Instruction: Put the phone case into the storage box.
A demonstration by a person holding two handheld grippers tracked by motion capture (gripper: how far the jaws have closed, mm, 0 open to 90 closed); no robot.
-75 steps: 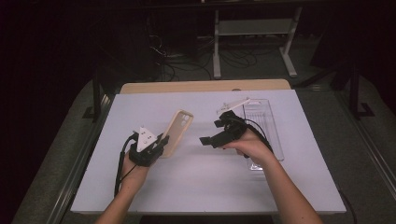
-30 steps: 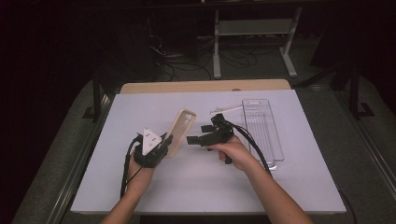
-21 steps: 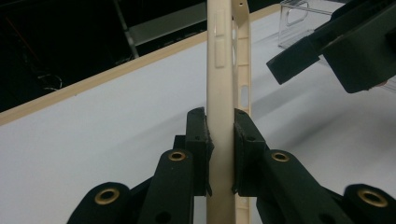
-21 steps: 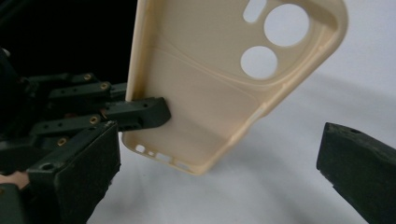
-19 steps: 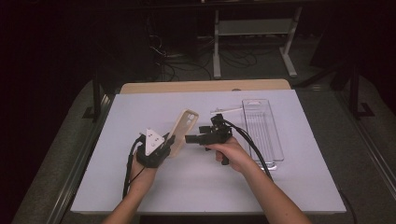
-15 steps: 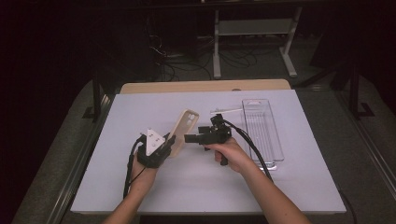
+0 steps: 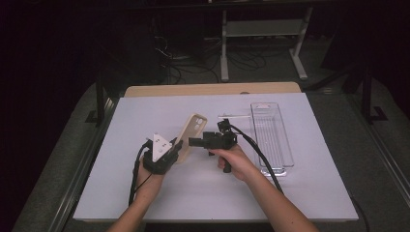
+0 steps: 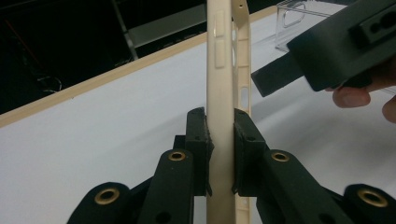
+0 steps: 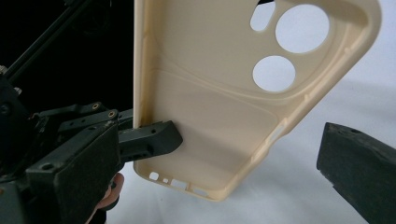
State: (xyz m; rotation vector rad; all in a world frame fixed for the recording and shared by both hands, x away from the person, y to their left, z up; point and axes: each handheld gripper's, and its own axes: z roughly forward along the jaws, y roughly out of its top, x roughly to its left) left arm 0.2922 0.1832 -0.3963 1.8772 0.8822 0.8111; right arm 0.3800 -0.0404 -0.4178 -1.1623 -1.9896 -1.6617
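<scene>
You are holding the beige phone case [image 7: 189, 136] upright over the white table [image 7: 121, 125] with your left gripper [image 7: 167, 153]; its jaws are clamped flat on one side wall of the case, low down near the port end, as the left gripper view makes plain [image 8: 220, 116]; the rest of the case is standing free above the pads, camera holes uppermost.

Your right gripper [image 7: 193, 141] is pointing level at the case, just beside its open face; in the right gripper view the case [image 9: 224, 93] is sitting between the two black jaws, one tip low at the right and apart from the case's edge; the jaws are standing wide and are pressing on nothing.

The risks, as I judge them: you are gripping a thin, flexible wall by a small patch, so a sideways nudge from the right jaws could be twisting the case out of the left pads or bending it; if you are closing the right jaws while off-centre, one tip could be catching the rim and levering it loose; the two grippers are also close enough to be knocking together. The clear tray [image 7: 270, 140] is lying well to the right, out of the way.
</scene>
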